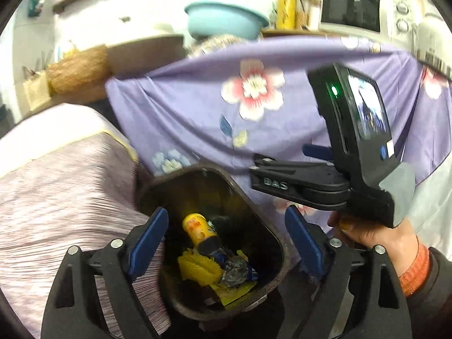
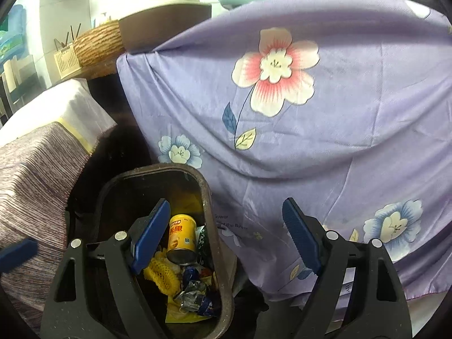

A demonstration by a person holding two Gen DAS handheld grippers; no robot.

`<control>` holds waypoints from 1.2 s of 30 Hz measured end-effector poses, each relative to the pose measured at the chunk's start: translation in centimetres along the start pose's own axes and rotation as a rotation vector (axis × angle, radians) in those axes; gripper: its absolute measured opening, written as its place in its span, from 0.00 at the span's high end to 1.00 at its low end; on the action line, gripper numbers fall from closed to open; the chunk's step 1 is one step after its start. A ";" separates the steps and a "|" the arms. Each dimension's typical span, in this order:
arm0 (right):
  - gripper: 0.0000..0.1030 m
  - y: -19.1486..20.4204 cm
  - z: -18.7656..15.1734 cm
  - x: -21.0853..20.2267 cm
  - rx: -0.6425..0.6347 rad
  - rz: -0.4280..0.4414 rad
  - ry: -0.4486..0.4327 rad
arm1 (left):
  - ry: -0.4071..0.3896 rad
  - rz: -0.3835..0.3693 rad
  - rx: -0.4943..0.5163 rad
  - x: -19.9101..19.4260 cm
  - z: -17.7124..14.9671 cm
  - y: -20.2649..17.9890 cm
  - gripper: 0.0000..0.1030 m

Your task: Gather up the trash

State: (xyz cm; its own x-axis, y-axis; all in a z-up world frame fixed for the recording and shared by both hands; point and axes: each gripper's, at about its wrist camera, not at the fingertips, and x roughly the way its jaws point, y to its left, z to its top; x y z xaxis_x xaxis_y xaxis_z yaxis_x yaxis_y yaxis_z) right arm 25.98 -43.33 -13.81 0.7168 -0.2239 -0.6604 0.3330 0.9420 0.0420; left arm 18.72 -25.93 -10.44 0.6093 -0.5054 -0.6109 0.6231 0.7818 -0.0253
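Note:
A dark brown trash bin stands on the floor below both grippers. Inside it lie a yellow can, yellow wrappers and a crumpled foil wrapper. My left gripper hangs open above the bin's mouth with nothing between its blue pads. My right gripper is open and empty too, over the bin's right rim and the hanging cloth. In the left wrist view a hand holds the right gripper to the right of the bin.
A purple floral cloth drapes over a table behind and right of the bin. A striped fabric-covered surface rises at the left. A teal basin, a microwave and a woven basket sit further back.

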 end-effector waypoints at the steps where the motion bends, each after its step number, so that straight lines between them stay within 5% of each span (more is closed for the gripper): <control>1: 0.21 0.0 0.1 -0.8 0.002 -0.002 -0.011 | -0.026 0.013 -0.001 -1.4 0.2 0.2 0.15; 5: 0.20 1.1 0.4 -4.4 -0.006 0.017 -0.056 | -0.114 0.071 -0.011 -6.5 0.5 1.4 0.05; 12: 0.09 5.3 -0.7 -13.4 -0.054 0.062 -0.198 | -0.220 0.188 -0.008 -14.6 -0.4 3.5 0.05; 25: 0.06 10.5 -5.0 -28.7 -0.092 0.158 -0.486 | -0.391 0.445 -0.068 -26.6 -4.0 5.1 0.05; 36: 0.06 11.0 -9.3 -34.5 -0.098 0.174 -0.542 | -0.436 0.450 -0.122 -30.4 -7.0 4.2 0.05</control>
State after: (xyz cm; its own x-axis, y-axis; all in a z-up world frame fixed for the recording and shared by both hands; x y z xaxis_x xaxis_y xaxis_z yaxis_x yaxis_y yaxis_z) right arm -0.76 -22.91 2.48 0.9761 -0.1355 -0.1699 0.1424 0.9894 0.0292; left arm -0.67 -4.72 2.46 0.9581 -0.1997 -0.2054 0.2147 0.9753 0.0528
